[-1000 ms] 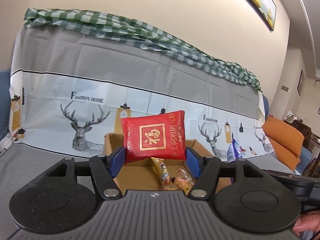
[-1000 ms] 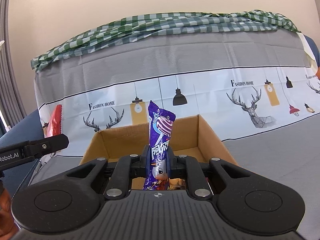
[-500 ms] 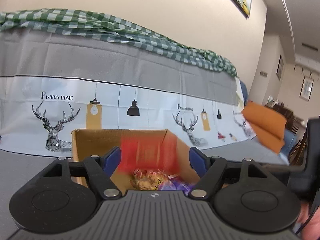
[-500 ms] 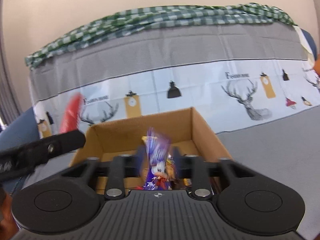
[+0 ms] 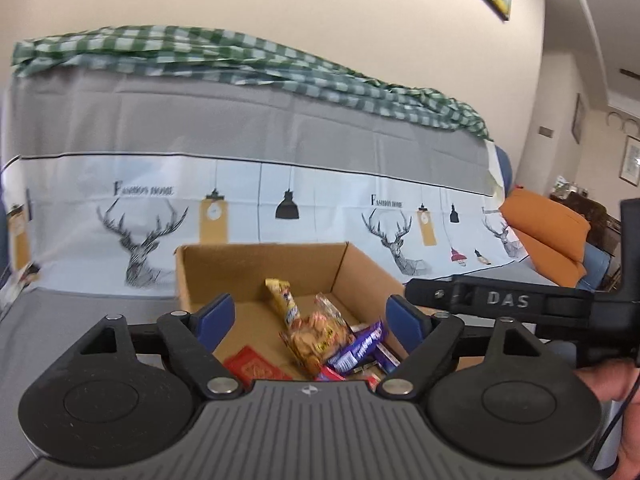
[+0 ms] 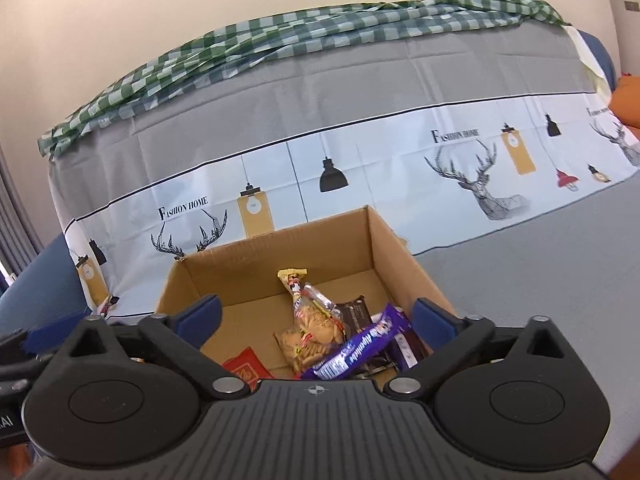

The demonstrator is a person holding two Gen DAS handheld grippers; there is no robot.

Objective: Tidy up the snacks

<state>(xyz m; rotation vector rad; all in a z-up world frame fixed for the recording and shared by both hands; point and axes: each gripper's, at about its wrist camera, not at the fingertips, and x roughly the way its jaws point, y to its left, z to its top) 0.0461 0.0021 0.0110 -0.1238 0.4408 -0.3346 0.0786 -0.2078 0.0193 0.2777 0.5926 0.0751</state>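
The sofa [image 6: 500, 288], draped in a grey cover printed with deer and lamps and topped by a green checked cloth [image 6: 280, 36], carried the open cardboard box [image 6: 384, 248] in which we were collecting the snacks. We held both claws just above the near rim of that box, side by side; the right device showed as a black bar at the right edge of the left wrist view. A second earlier the left claw [image 5: 308, 312] had held a red packet upright and the right claw [image 6: 316, 316] a purple wrapper; by this moment both had dropped. The jaws of each claw were opening, wide apart, with nothing between the blue pads [image 5: 216, 314]. The red packet [image 6: 244, 368] lay flat on the box floor at the near left. The purple wrapper [image 6: 360, 348] rested aslant on the heap at the near right, touching a clear bag of biscuits [image 6: 308, 336]. A yellow stick pack [image 6: 292, 280] leaned behind that bag, and a dark brown bar [image 6: 356, 310] lay beside it. We judged this paired deposit complete; whether further snacks remained outside the box could not be told from these views.
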